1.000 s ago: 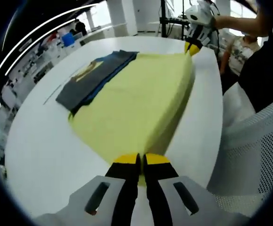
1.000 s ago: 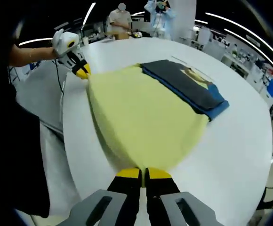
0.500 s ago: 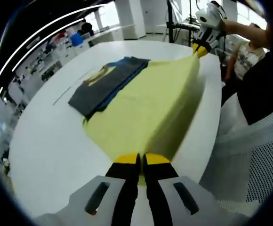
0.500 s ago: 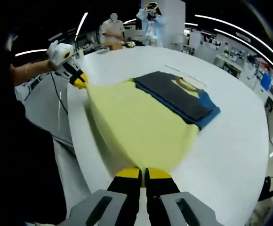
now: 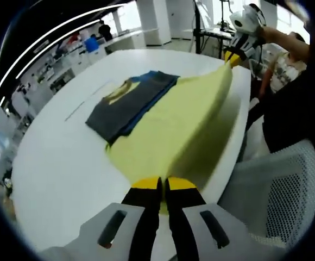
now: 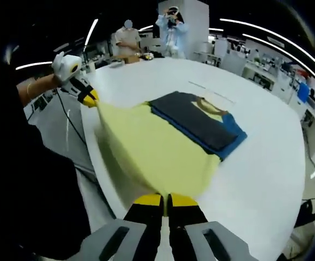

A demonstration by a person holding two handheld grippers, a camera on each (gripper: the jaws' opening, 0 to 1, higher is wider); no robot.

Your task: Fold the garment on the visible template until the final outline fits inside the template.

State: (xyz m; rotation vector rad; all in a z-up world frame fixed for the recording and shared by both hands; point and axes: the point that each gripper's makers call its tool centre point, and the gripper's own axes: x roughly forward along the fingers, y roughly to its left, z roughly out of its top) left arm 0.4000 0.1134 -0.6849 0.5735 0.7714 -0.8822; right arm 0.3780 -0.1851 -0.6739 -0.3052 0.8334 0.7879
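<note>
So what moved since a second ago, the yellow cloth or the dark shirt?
The yellow cloth: both grippers, left gripper and right gripper, raised its near edge higher off the round white table, stretched between them. Both stayed shut on it. The folded dark grey and blue shirt lies as before, on the table at the cloth's far end.

Bright open workroom around a round white table

The table (image 6: 266, 141) has a smooth white top. Long white light strips (image 6: 266, 30) curve across a dark ceiling. Benches crowded with gear (image 5: 49, 81) line the far side, with a blue tub (image 5: 91, 44) among them. Two people (image 6: 127, 35) stand beyond the table by a white pillar (image 6: 193, 22). A white mesh chair (image 5: 277, 201) sits just beside the table edge, near a black stand (image 5: 198, 27).
</note>
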